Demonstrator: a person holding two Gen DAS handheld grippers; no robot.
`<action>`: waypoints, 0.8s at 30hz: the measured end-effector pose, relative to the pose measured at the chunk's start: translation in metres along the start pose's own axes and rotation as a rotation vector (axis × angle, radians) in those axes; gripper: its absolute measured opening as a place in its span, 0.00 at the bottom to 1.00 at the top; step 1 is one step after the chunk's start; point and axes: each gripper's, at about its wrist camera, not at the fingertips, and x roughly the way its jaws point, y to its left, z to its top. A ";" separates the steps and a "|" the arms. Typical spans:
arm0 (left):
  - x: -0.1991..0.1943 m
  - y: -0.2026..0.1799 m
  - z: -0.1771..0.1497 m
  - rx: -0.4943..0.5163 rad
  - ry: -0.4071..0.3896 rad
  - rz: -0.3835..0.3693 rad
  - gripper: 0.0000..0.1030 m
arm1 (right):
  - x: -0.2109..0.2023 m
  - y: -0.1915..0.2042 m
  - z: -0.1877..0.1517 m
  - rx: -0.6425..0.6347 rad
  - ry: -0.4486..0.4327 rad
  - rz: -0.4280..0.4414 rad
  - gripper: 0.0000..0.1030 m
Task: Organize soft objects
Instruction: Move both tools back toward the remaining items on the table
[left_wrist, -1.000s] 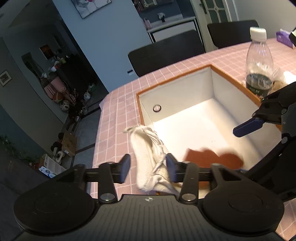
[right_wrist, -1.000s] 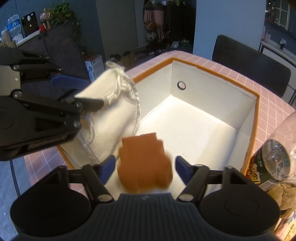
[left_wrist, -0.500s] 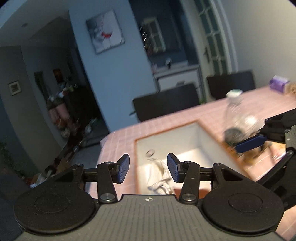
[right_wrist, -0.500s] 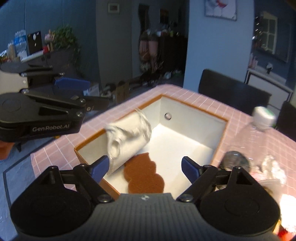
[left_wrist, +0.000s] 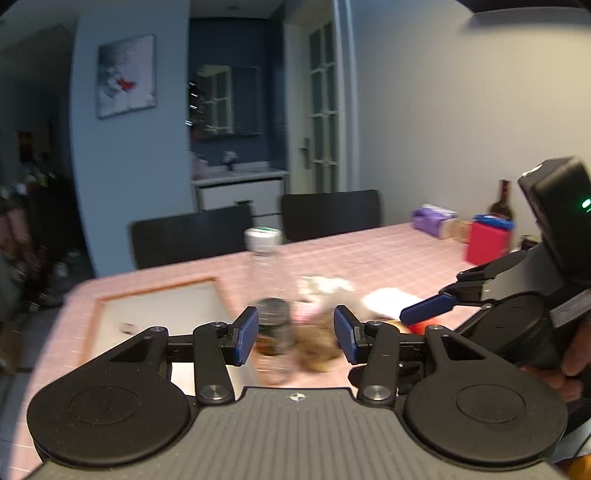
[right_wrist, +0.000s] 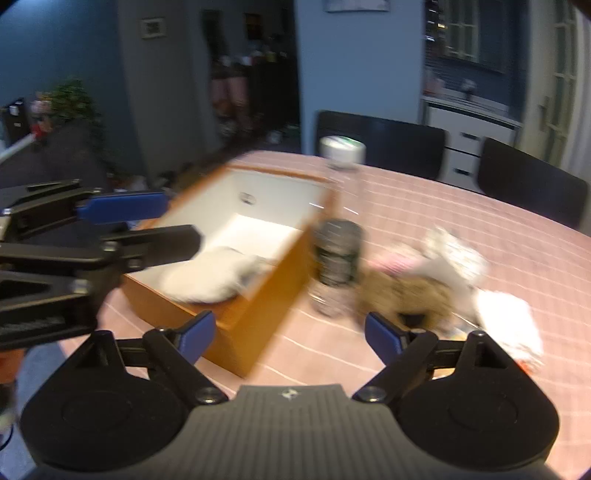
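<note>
Both claws are empty and up off the tabletop (right_wrist: 461, 221), so the step in hand looks like the reach for the next soft thing. The left claw (left_wrist: 295, 334) stands about half open with nothing between its pads. The right claw (right_wrist: 290, 334) is wide and its jaws are opening, with only air between them.

One white cloth (right_wrist: 207, 277) lies in the box (right_wrist: 266, 295), near its front wall; the box sits by the tabletop's left edge. The rest of the soft pile waits just to the right of the box: a brown fuzzy piece (right_wrist: 410, 295), a pink striped piece (right_wrist: 391, 260) and a white crumpled cloth (right_wrist: 454, 262), all blurred and overlapping. A plastic bottle (right_wrist: 338, 236) stands upright between the box and this pile, close beside the brown piece.

The next move probably calls for lowering a claw onto one cloth from the pile without knocking the bottle, then carrying it over the box wall.
</note>
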 end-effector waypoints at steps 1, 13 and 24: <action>0.005 -0.005 -0.001 -0.010 0.005 -0.024 0.53 | -0.003 -0.008 -0.005 0.003 0.007 -0.025 0.85; 0.068 -0.061 -0.024 -0.053 0.091 -0.189 0.58 | -0.003 -0.124 -0.055 0.141 0.131 -0.273 0.85; 0.135 -0.078 -0.060 -0.099 0.164 -0.169 0.75 | 0.026 -0.189 -0.081 0.228 0.181 -0.348 0.85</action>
